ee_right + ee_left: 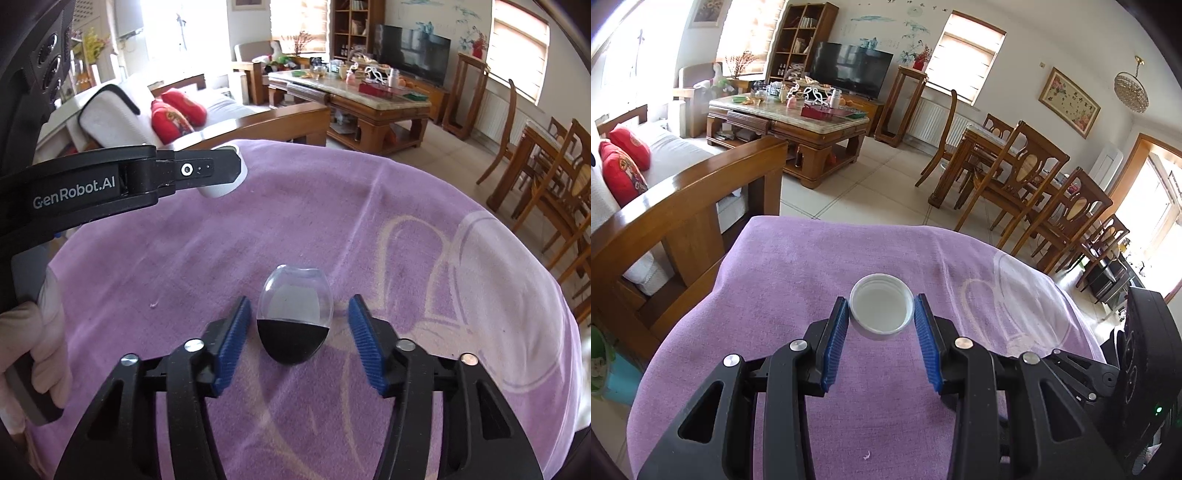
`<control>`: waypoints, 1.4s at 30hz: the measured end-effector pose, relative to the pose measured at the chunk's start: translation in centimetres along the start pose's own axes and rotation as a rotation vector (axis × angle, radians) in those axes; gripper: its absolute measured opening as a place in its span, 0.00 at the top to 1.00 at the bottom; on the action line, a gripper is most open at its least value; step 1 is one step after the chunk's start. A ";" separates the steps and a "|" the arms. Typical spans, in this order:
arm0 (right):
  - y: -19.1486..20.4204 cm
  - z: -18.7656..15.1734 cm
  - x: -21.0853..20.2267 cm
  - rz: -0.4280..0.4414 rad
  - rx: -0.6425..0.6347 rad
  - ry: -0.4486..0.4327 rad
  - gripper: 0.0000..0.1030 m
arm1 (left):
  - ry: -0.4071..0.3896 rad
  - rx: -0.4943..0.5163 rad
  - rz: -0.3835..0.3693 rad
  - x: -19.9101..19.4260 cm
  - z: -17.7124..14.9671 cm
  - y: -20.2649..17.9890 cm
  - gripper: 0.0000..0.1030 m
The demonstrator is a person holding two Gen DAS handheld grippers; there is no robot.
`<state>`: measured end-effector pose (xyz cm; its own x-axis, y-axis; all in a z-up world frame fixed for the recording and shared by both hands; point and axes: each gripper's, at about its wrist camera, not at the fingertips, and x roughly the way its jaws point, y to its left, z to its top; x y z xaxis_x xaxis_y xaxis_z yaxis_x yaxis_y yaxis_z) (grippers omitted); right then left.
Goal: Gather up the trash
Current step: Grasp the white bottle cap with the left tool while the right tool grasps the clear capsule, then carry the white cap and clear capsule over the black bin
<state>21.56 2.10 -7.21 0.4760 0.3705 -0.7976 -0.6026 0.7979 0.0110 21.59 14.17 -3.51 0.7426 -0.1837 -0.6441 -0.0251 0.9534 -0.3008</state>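
Note:
A white plastic lid (pixel 881 311) lies open side up on the purple cloth (pixel 775 280). My left gripper (pixel 881 308) is open with its blue pads on either side of the lid, very close to its rim. In the right wrist view the lid (pixel 225 184) shows partly behind the left gripper's arm. A small egg-shaped capsule (pixel 293 317), clear on top and black below, lies on the cloth (pixel 424 258). My right gripper (pixel 299 308) is open around the capsule, with gaps on both sides.
A tiny white scrap (pixel 866 456) lies on the cloth near me. A wooden sofa arm (pixel 701 206) stands at the left. A coffee table (pixel 790 122) and dining chairs (pixel 1034 177) stand beyond the cloth's far edge.

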 end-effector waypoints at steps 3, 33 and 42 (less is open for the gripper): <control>-0.2 0.2 0.0 -0.005 0.005 -0.001 0.61 | 0.000 0.007 0.000 0.1 -0.1 0.1 0.65; -26.9 -29.1 -32.6 -0.114 0.700 -0.479 0.61 | 0.024 0.467 -0.537 -1.5 -8.2 -29.6 0.65; -33.2 -38.0 -37.5 -0.180 0.824 -0.551 0.61 | 0.107 0.564 -0.631 1.1 -14.3 -41.9 0.65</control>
<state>-0.60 -56.34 -0.57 0.8718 0.2136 -0.4409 0.0393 0.8666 0.4975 13.89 -29.36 -1.64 0.4375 -0.7153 -0.5450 0.7303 0.6363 -0.2488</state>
